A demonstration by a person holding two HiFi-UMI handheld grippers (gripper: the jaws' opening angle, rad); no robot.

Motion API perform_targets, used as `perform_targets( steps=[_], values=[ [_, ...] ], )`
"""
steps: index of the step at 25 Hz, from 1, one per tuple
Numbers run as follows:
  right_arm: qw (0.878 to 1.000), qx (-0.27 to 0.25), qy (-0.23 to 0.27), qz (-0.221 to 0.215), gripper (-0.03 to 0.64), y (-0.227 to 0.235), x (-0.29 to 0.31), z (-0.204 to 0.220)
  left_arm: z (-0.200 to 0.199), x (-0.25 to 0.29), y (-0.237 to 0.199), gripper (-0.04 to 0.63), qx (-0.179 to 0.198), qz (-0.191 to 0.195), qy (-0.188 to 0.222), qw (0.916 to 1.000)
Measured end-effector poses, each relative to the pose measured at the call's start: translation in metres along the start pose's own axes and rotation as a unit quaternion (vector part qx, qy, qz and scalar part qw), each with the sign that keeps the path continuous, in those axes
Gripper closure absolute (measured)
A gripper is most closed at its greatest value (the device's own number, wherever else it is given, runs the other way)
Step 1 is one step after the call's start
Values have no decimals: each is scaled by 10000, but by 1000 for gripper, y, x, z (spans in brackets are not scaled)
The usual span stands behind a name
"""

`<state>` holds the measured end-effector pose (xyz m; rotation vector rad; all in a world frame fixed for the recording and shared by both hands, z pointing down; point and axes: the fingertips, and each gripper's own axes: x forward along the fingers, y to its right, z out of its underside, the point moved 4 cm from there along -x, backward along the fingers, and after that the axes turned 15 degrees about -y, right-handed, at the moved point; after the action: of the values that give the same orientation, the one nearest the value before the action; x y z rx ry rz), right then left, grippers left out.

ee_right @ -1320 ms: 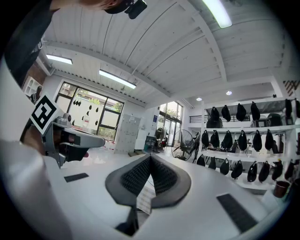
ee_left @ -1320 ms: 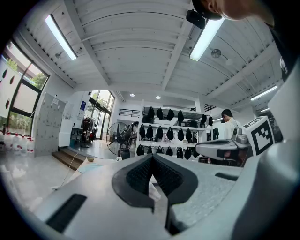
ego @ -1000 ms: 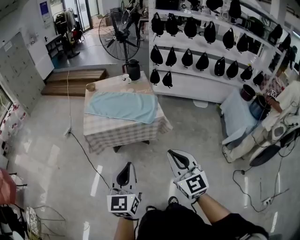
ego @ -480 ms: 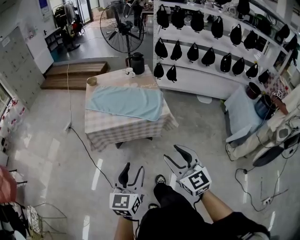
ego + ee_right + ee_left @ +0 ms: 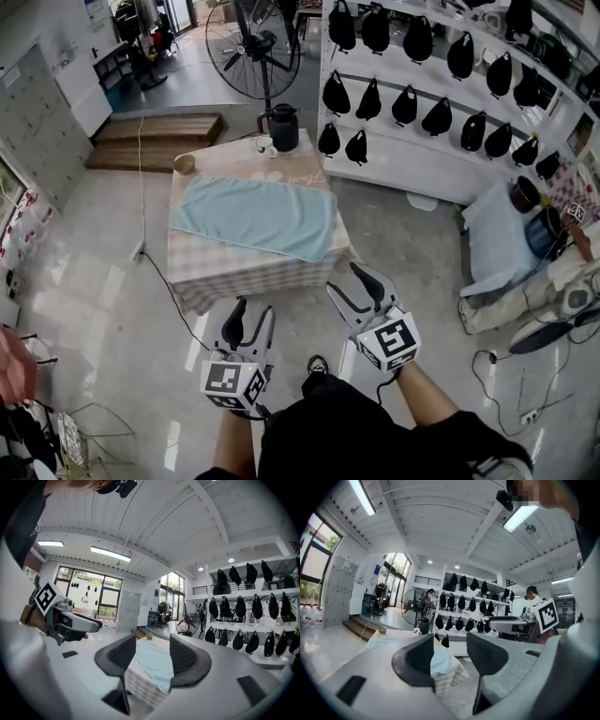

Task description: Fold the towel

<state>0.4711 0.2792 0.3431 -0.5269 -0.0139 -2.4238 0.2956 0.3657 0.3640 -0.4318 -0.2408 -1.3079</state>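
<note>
At the far left of the head view, a wooden step (image 5: 155, 141) lies against the wall, and a cable (image 5: 159, 272) trails from there across the pale floor toward the bench (image 5: 244, 272), which wears a checked cloth. A small bowl (image 5: 184, 164) stands at the bench's far left corner. The light blue towel (image 5: 253, 217) lies spread flat over most of the top, its near right edge hanging a little over the side. Behind it stand a cup (image 5: 266, 145) and a black jug (image 5: 284, 127).

The left forearm (image 5: 234, 441) reaches forward from the torso. It carries the left tongs (image 5: 250, 323) over the floor, just short of the bench's near edge, aimed nearly level at it. Their jaws have just been opening and stand apart with nothing between them. In the left gripper view, the left tongs (image 5: 451, 651) frame only the distant bench corner and the towel (image 5: 440, 661).

The right forearm (image 5: 427, 412) is stretched a little further, with the right tongs (image 5: 343, 277) near the bench's near right corner. Their jaws have also just been opening and are spread and empty. In the right gripper view, the right tongs (image 5: 152, 649) show the towel (image 5: 157, 668) well beyond them.

At the right, a white shelf (image 5: 422, 164) carries rows of black bags.
</note>
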Motion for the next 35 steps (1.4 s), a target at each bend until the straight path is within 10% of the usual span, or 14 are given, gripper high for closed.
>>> perform_targets(
  steps=[19, 35],
  values=[
    [9953, 587, -682, 348, 414, 156, 154, 26, -41, 234, -52, 396, 444, 896, -972, 9902],
    [9709, 1203, -2015, 475, 414, 238, 314, 79, -15, 399, -105, 396, 1179, 2330, -2451, 9337]
  ],
)
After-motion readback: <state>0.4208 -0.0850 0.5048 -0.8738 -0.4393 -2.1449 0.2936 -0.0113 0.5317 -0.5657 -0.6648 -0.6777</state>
